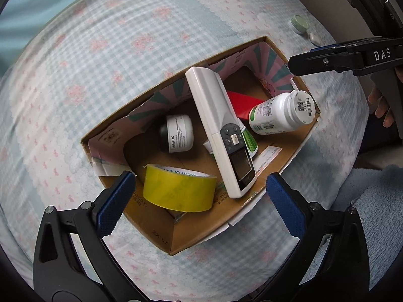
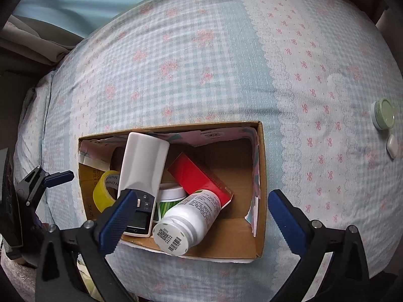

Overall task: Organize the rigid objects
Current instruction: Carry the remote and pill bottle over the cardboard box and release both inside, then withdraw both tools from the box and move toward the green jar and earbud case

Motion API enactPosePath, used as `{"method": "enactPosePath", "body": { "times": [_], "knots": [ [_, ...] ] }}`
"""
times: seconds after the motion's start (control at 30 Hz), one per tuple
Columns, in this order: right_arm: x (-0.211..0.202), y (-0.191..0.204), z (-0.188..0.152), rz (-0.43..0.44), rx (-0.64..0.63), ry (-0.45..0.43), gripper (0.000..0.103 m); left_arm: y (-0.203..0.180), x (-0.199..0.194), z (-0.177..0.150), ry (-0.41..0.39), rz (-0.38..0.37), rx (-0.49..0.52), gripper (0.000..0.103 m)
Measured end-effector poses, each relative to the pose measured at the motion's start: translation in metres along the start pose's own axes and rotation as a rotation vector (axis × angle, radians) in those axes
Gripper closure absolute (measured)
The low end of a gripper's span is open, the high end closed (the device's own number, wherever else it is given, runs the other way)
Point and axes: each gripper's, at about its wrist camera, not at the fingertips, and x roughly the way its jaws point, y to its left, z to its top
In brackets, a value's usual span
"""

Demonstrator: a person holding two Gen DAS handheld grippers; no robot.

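An open cardboard box [image 1: 181, 236] [image 2: 260, 226] lies on the bed. Inside are a white remote [image 1: 216, 125] [image 2: 143, 166], a yellow tape roll [image 1: 178, 191] [image 2: 103, 191], a white pill bottle [image 1: 279, 113] [image 2: 191, 216], a red box [image 1: 243, 103] [image 2: 199, 176], a small white jar [image 1: 180, 133] and a green-striped tub [image 1: 249, 141] [image 2: 170, 200]. My left gripper [image 1: 199, 201] is open and empty above the box's near side. My right gripper [image 2: 201, 216] is open and empty above the box; it also shows in the left wrist view [image 1: 302, 63].
A green-lidded round tin [image 1: 299, 24] [image 2: 382, 113] and a small white oval object [image 1: 314, 39] [image 2: 392, 146] lie on the checked bedspread [image 2: 201, 63] away from the box. A fluffy blue blanket [image 1: 375, 201] lies beside the bed.
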Motion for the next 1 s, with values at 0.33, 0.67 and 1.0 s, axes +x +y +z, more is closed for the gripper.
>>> {"method": "enactPosePath", "body": {
  "times": [0.33,0.67,1.0],
  "knots": [
    [-0.025,-0.004,-0.021,0.012,0.02,-0.061,0.0,-0.004,-0.024,-0.011,-0.034,0.036,-0.056,0.0],
    [-0.054,-0.006,-0.053,0.015,0.008,-0.153,0.0,-0.021,-0.058,-0.026,-0.104,0.095,-0.141,0.0],
    [-0.121,-0.041,-0.08,-0.059,-0.079,-0.304,0.0,-0.093,-0.106,-0.013,-0.256,0.187,-0.228,0.0]
  ]
}}
